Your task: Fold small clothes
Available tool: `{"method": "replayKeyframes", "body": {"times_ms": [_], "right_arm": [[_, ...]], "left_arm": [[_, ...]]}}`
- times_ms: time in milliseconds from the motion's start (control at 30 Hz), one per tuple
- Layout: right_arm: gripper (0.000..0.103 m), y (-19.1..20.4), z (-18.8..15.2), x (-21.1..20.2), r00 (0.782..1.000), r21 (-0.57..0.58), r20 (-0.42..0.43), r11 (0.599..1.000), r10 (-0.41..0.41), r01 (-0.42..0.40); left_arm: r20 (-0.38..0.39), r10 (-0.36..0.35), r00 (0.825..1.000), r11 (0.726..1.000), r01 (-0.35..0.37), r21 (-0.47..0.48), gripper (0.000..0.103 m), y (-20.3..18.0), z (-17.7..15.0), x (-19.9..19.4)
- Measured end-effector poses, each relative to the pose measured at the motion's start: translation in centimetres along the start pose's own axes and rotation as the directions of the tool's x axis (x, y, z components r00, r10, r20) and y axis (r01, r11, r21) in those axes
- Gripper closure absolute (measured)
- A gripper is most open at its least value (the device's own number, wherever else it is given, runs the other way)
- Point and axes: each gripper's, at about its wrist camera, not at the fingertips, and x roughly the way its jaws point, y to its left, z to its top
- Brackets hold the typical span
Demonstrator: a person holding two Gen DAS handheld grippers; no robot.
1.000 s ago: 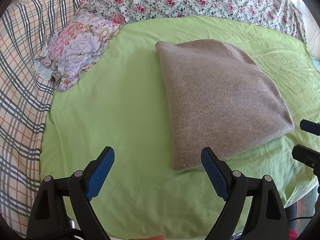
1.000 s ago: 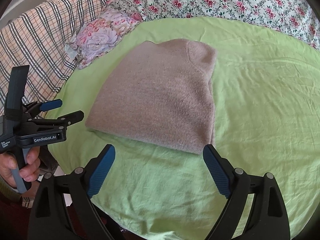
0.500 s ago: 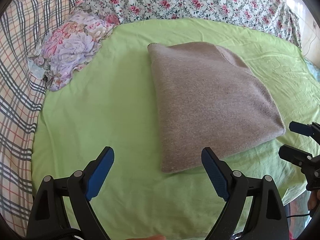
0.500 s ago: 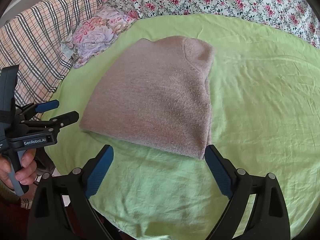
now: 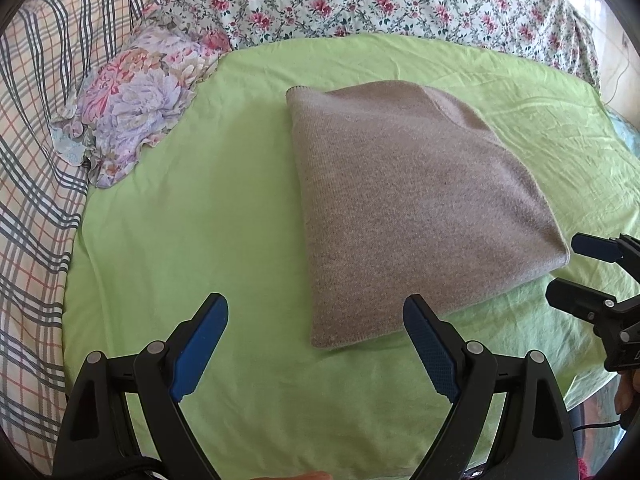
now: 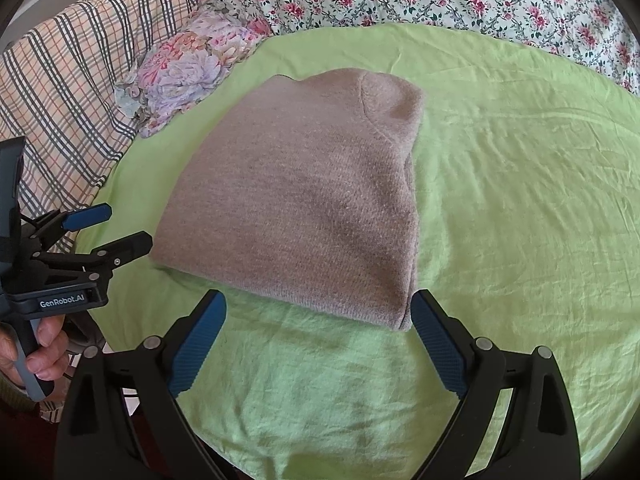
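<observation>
We see a soft brown knit sweater lying folded flat in the middle of a light green sheet on the bed. It looks fuzzy & thick, w/ a roughly square shape, one rounded far corner & a tiny ribbed edge along the near side. The sheet is thin cotton w/ lots of small wrinkles. Our left claw is spread wide w/ nothing in it, hanging over the sheet by the sweater's near left corner. Our right claw is spread wide too & holds nothing, its right finger just beside the sweater's near right corner. The fingers are black plastic w/ bumpy blue pads. Behind are a puffy flower pillow, a checked blanket & a cloth w/ small pink roses.
</observation>
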Motion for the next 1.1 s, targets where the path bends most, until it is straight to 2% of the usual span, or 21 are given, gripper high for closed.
{"method": "replayKeyframes", "body": {"times_ms": [1100], "right_arm": [[0.009,1.1,2.2,-0.1,0.999,-0.017,0.039,1.0,0.011,-0.01]], "left_arm": [[0.023,-0.01,1.0,1.0,0.009,0.023,0.011,0.0,1.6,0.3]]}}
